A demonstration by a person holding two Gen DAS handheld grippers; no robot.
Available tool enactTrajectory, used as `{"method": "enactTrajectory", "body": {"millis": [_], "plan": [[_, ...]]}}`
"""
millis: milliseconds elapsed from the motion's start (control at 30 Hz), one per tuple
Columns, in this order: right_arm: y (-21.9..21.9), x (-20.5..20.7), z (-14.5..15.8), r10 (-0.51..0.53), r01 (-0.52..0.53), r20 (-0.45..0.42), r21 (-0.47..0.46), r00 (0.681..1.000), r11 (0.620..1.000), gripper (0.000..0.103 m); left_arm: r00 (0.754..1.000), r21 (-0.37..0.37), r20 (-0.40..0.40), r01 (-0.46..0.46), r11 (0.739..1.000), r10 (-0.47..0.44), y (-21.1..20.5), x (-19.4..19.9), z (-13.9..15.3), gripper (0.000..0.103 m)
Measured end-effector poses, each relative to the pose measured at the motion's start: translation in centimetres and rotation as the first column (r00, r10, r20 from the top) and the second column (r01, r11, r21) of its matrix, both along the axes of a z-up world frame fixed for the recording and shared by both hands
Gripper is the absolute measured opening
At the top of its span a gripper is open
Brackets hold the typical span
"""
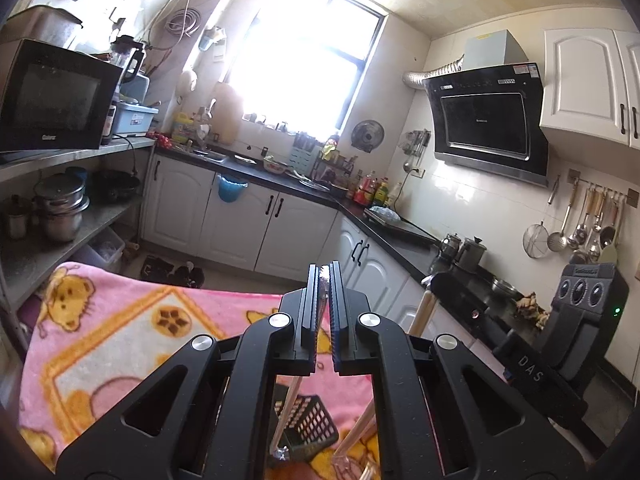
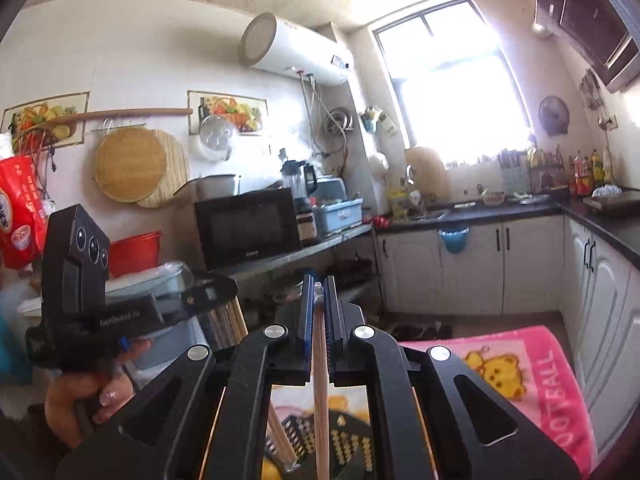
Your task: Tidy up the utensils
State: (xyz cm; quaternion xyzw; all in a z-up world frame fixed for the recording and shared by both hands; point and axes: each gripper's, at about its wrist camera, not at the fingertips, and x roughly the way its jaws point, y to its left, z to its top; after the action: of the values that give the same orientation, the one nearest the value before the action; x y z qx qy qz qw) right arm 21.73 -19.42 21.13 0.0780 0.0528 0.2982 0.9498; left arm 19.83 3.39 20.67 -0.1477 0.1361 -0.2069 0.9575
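Two tools pinch utensils above a pink blanket (image 1: 120,320): left tool (image 1: 324,276) grips something thin, right tool (image 2: 319,286) wooden chopsticks (image 2: 320,360).

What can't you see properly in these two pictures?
- Black slotted plastic basket: both wrist views, mostly hidden behind the tongs' black frames.
- Long wooden chopsticks in the right tongs: lower ends cut off by the picture's bottom edge.
- What the left tongs pinch: left wrist view, only a shiny sliver shows.
- Window: washed out by glare.

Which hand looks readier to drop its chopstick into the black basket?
Probably the right: its jaws clamp a chopstick that hangs straight down over the middle of the basket.
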Motion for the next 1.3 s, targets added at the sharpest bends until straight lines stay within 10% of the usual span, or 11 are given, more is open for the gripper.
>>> {"method": "enactTrajectory", "body": {"millis": [1300], "plan": [[1.2, 4.6, -10.3, -0.15, 0.148, -0.061, -0.033, 0.987, 0.988, 0.006, 0.994, 0.066, -0.102, -0.028, 0.997, 0.035, -1.5, 4.0, -10.9, 0.003]]}}
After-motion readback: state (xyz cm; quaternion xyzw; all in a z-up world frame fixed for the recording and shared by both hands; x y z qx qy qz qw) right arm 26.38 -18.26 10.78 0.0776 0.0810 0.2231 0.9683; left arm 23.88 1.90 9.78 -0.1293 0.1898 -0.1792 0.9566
